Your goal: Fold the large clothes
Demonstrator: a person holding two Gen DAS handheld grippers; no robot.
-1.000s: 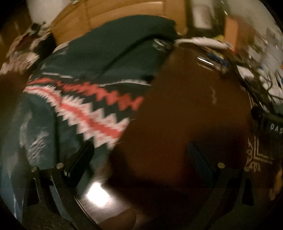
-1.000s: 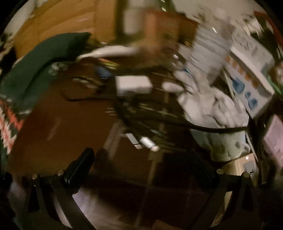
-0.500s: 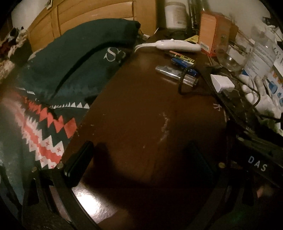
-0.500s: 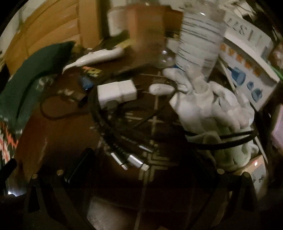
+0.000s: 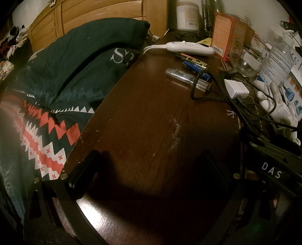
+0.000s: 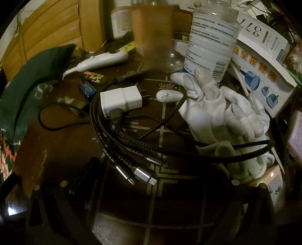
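Dark green garment with red-and-white zigzag bands, heaped off the left edge of the brown table, partly lapping onto that edge. Long axis running from near left to far centre, ending against the wooden drawers. No fold visible yet, going by how it lies bunched.

Lies left and ahead of the left gripper — fingers spread wide, nothing between them, only bare tabletop beneath. Left finger close to the table edge where the zigzag band hangs. Clearly the nearer tool.

Right gripper likewise spread wide and empty, facing clutter rather than cloth: braided black cable coiled round a white charger, white gloves to the right, a clear plastic bottle behind them. Garment only at that view's far left edge, well apart.

Containers: bottle upright, contents not discernible; a glass bowl on the far right looks empty; a white jar at the back, closed, contents hidden.

Coming move likely a swing leftward for both, right one crossing the cable tangle — snag risk.
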